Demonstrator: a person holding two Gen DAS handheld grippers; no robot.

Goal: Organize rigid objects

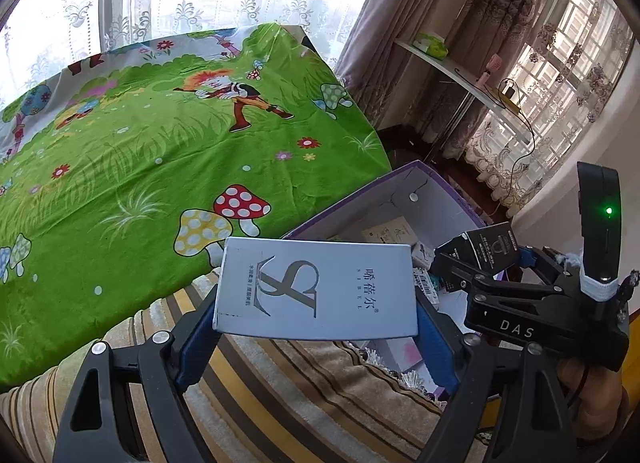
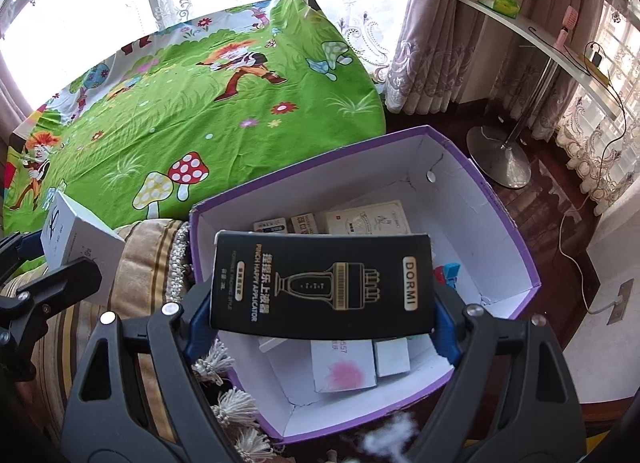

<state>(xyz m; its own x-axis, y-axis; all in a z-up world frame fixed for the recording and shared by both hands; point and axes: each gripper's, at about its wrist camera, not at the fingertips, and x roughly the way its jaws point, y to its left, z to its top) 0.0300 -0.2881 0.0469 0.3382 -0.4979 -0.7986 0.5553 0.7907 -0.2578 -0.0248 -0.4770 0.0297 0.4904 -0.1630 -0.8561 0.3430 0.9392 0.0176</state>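
Right wrist view: a black carton (image 2: 322, 286) printed with gold lettering is clamped broadside between the blue pads of the right claw (image 2: 320, 313), which stands wide only because the carton is wide. Directly beneath and beyond the claw lies an open purple storage box (image 2: 500, 199) with white inner walls, already holding several small cartons; the black carton hangs above its interior. To the claw's left, a striped tasselled cushion (image 2: 148, 263) touches the storage box, and beyond both spreads a green cartoon bedsheet (image 2: 192, 103). Left wrist view: the left claw (image 1: 316, 323) likewise grips a white carton (image 1: 316, 287) by its two short ends, held above the cushion, with the purple box ahead and to the claw's right. The risks look modest but real. Both claws crowd one box, so they could knock together over it. Either carton, pinched only at its ends, could pivot and slip. Dropped flat, the black carton may land askew on the cartons below.
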